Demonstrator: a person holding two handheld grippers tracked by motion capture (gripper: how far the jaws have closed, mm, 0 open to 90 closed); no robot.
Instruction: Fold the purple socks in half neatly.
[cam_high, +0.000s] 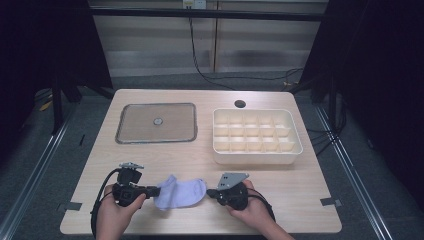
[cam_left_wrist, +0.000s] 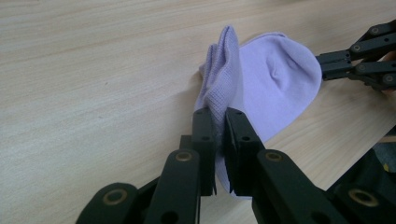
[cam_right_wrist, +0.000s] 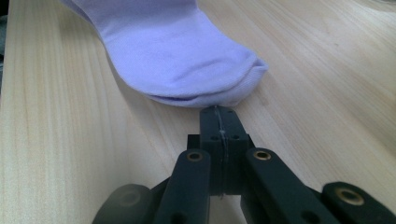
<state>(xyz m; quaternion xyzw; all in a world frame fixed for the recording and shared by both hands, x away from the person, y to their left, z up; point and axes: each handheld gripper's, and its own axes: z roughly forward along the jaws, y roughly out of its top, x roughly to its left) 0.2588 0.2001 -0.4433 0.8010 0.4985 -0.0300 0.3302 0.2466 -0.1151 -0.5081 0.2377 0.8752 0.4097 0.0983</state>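
On the left side of the table, near its front edge, the person's left hand holds the left claw. This claw points to the right and lies low over the wood. In the left gripper view its two black jaws are almost together and they pinch the ribbed cuff edge of a light purple sock; the cloth stands up in a fold between them.

Behind this claw, farther from the person, a flat grey tray lies on the table, with a small round thing in its middle.

The sock lies flat on the table between the two claws, near the front edge, with the cuff to the left and the toe to the right.

To the right of the sock is the right claw, held by the right hand and pointing to the left. In the right gripper view its jaws are pressed fully together, and nothing is seen between them. The tips are just beside the rounded toe of the sock; whether they touch it I cannot tell.

Behind the right claw, well apart from it, stands a cream box with many small compartments. A small dark hole is in the table just behind this box.
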